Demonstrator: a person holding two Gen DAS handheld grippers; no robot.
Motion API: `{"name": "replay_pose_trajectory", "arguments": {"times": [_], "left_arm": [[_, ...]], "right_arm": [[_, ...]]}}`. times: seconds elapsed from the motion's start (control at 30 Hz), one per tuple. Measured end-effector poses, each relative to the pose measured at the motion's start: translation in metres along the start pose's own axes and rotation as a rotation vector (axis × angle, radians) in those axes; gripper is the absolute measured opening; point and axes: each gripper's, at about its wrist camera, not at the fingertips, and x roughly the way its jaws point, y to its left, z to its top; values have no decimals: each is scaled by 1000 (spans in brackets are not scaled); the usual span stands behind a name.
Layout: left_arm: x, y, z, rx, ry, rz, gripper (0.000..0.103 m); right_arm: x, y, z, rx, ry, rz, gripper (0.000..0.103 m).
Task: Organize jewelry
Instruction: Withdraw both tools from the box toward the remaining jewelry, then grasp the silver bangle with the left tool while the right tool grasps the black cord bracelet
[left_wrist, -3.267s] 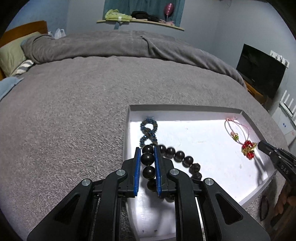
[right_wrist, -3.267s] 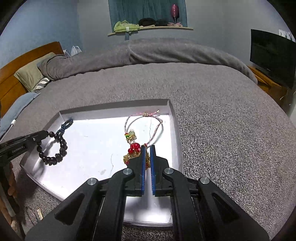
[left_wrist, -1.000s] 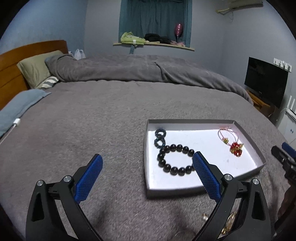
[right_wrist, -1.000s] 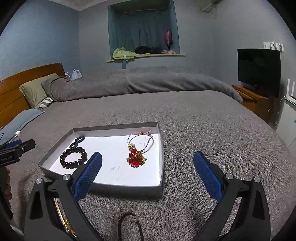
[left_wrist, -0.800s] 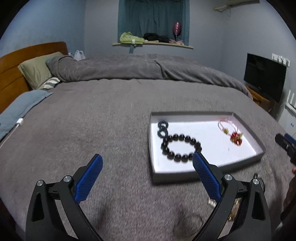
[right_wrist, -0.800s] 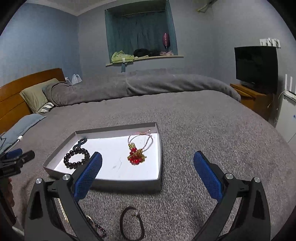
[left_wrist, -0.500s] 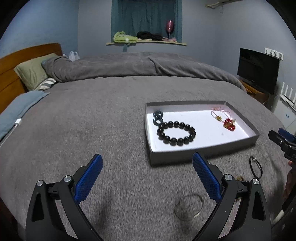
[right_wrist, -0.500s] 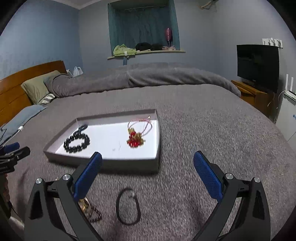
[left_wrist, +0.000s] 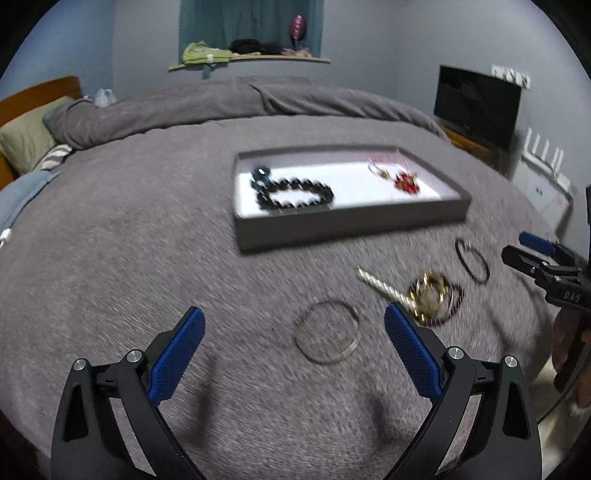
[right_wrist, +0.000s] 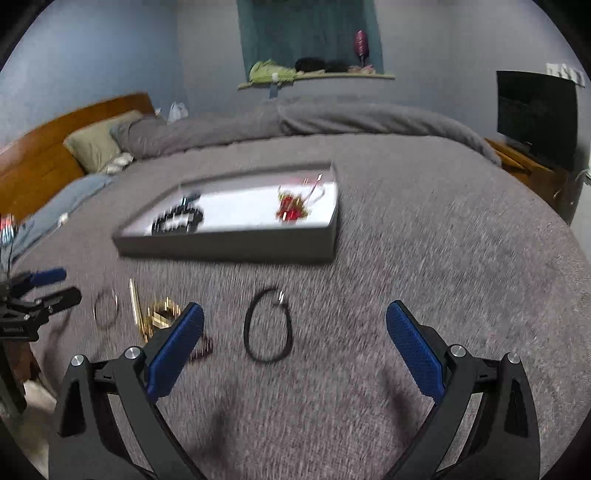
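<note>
We have both grippers empty above the grey bedspread (left_wrist: 147, 240), near its foot edge. Left gripper (left_wrist: 293, 334): fingers spread wide, nothing between them. Right gripper (right_wrist: 295, 330): likewise spread wide and empty.

The tray (left_wrist: 332, 227) sits further up the bed and holds a dark bead bracelet (left_wrist: 295, 195) at its left end and a red-and-gold charm bracelet (left_wrist: 404, 182) at its right end.

Loose pieces lie between the tray and the foot edge:
- thin clear bangle (left_wrist: 327, 332), flat on the cover, just ahead of our left gripper. We judge it stiff, light and slick; take the rim edge-on.
- gold tangle (left_wrist: 430, 293) with a twisted stick-like piece; probably limp chain, prone to snag. Pinch the thickest bunch.
- black cord loop (right_wrist: 267, 325), ahead of our right gripper. Soft, light; grip by the small metal clasp end.

Frames are blurred, so fine detail is uncertain.
</note>
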Motion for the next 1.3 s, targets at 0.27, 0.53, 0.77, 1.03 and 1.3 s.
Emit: {"name": "replay_pose_trajectory", "arguments": {"times": [0.27,0.53,0.77,1.03,1.3], "left_arm": [[9,-5,-9,-8,13,-11,97],[12,-18,-16,57,-9,-13,95],[22,-26,-16,77,15,-18,86],[31,-25,-18,96,32,4,75],[24,-6,-21,26,17,-34,55]], "right_arm": [[10,25,-15,-111,44,-4,98],[13,10,-11,-23,57,20,81],[21,6,-11,7,83,17,51],[31,5,-13,-1,116,-6,35],[34,7,-13,-7,123,-16,32]]}}
